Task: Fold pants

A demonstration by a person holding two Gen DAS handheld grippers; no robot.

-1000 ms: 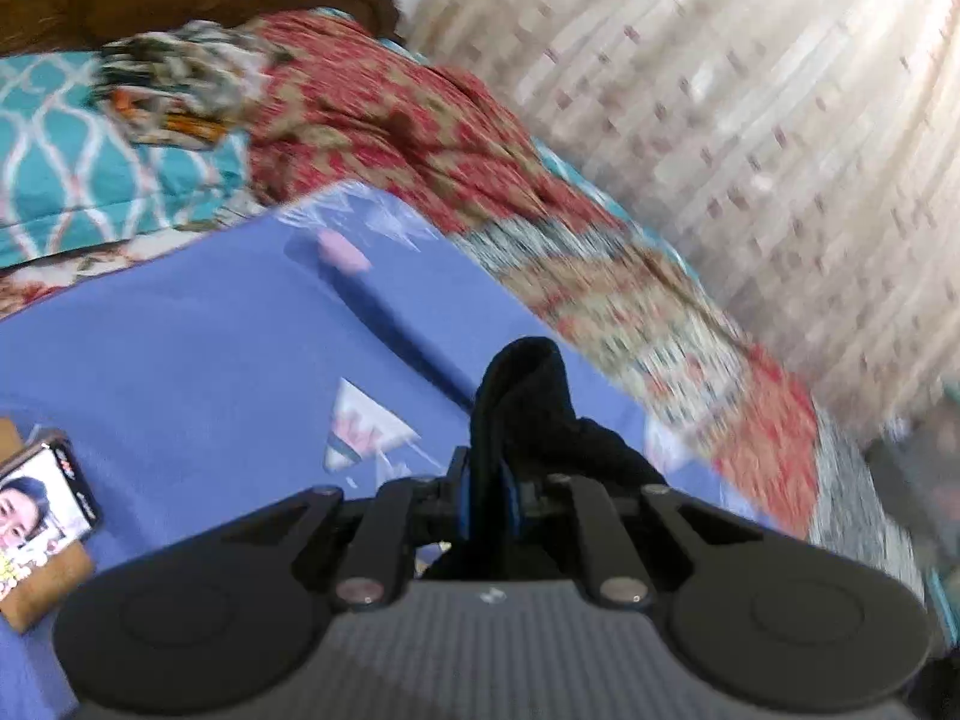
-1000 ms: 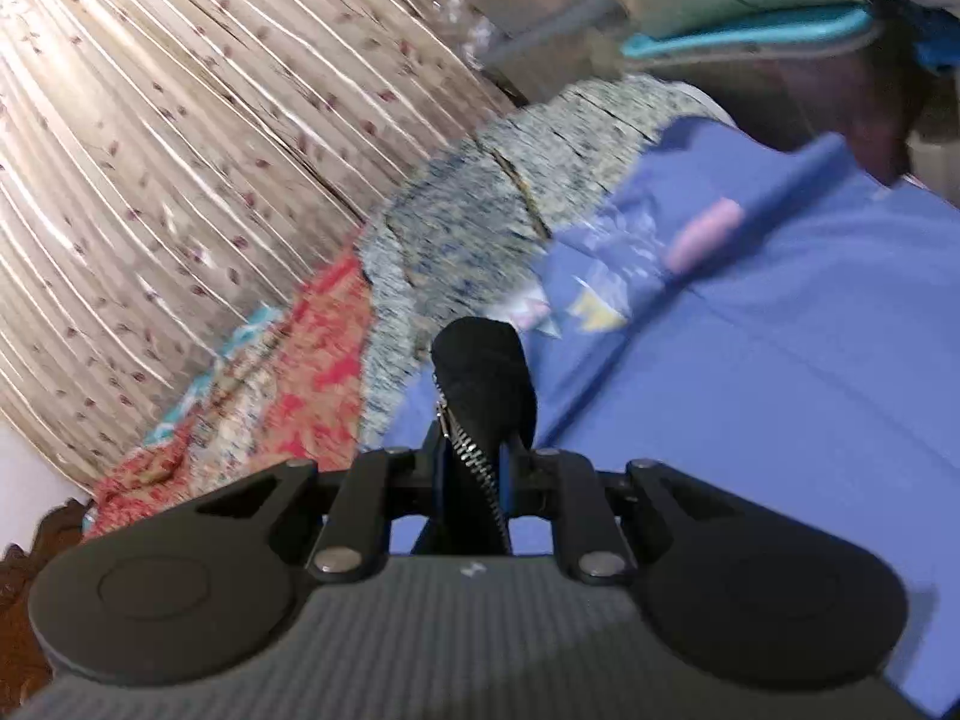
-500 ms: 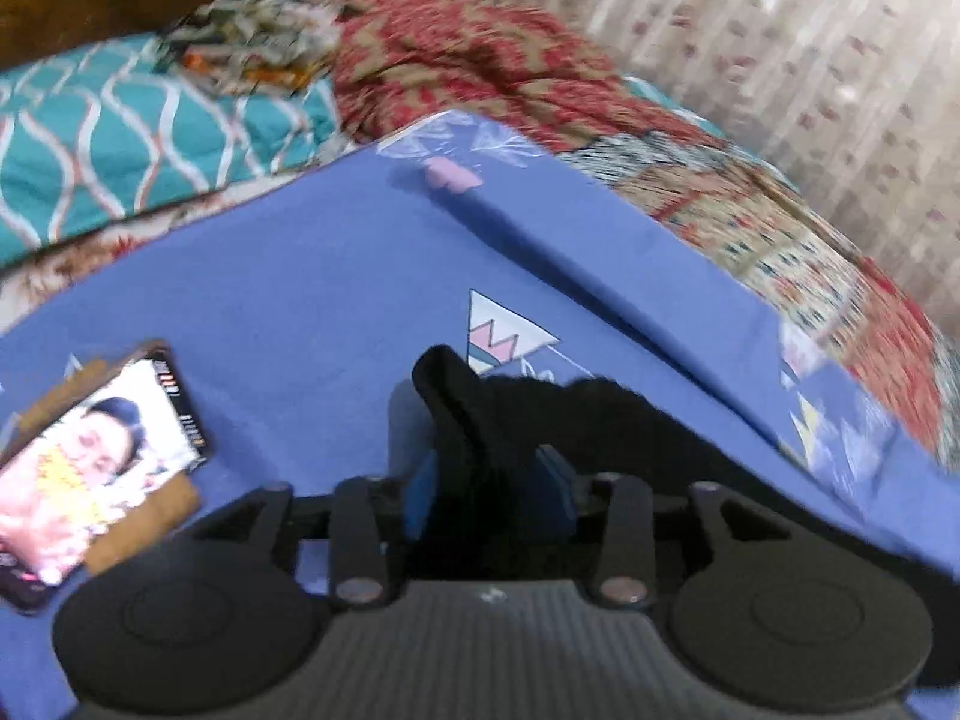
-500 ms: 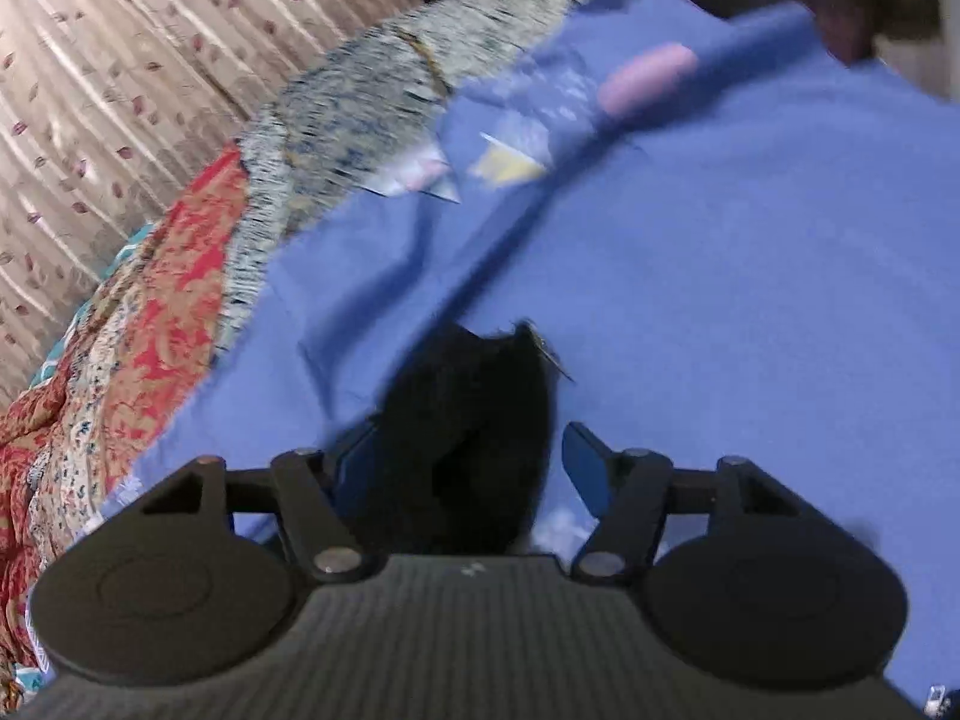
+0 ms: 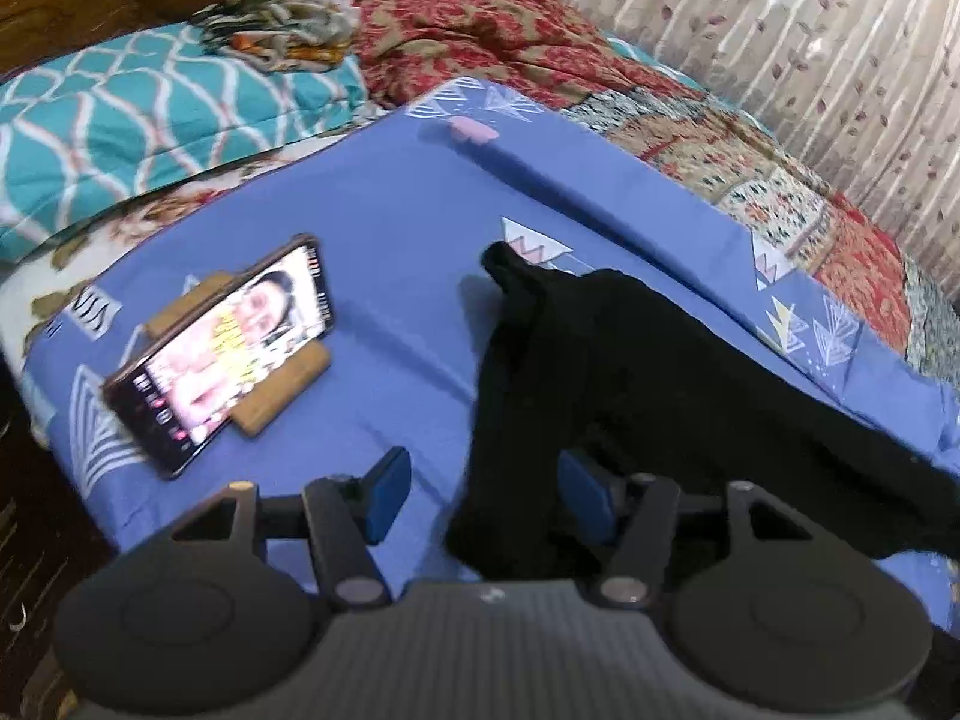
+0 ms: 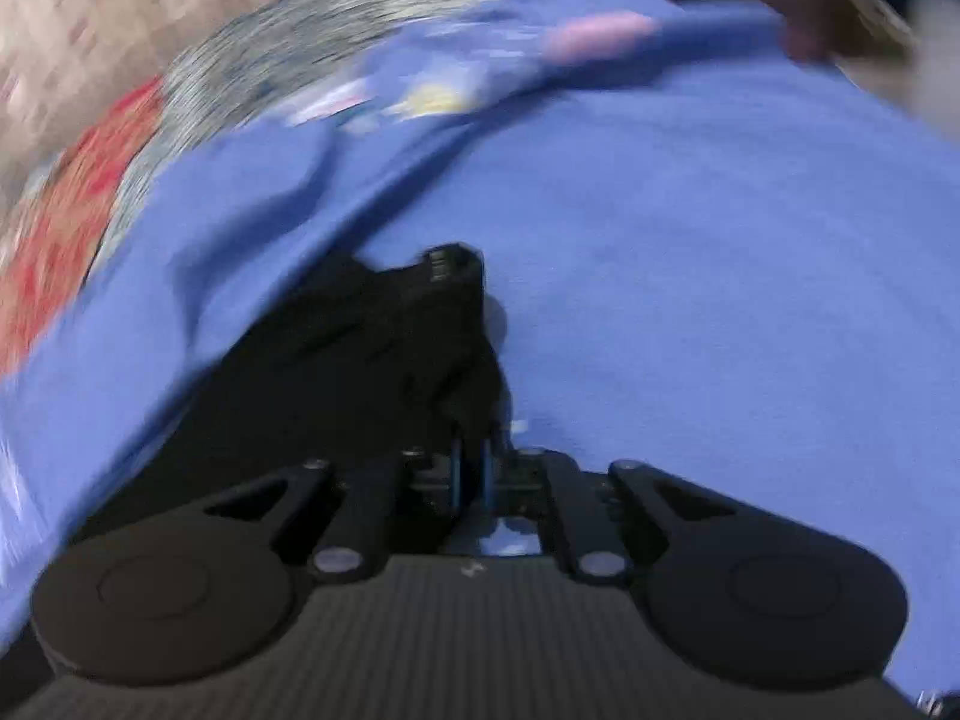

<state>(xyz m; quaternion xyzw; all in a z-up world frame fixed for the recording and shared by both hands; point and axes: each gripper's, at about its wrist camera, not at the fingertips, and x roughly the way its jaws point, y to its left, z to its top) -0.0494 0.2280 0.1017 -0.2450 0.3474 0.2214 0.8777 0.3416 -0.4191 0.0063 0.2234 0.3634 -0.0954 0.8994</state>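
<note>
Let go of the black fabric pants (image 5: 630, 372), held bunched and lifted off the bed in both tools a second earlier; laid them down on the blue printed cotton bedsheet (image 5: 390, 228), dark cloth running from a small peak near the white triangle print back toward the lower right of the left wrist view, rumpled rather than flat.

Caught the left gripper (image 5: 486, 498) with its jaws opening, about half wide; saw the left blue pad clear over bare sheet and the right pad against the edge of the cloth, pressing nothing; had been clamped tight on a fold a second before.

Found the right gripper (image 6: 471, 474) with its blue pads drawn nearly together, after a wide release half a second back; showed the cloth reaching right down to the pad tips in a blurred view; could not tell whether a thin edge was pinched there or nothing at all.

Left the lit black smartphone on its small wooden stand (image 5: 228, 348) untouched, well apart to the left of the pants.

Judged from this: carrying and dropping finished, folding itself not yet begun; needed next a fresh hold on an edge or waistband and a smoothing-out, since bunched cloth would fold crooked.
</note>
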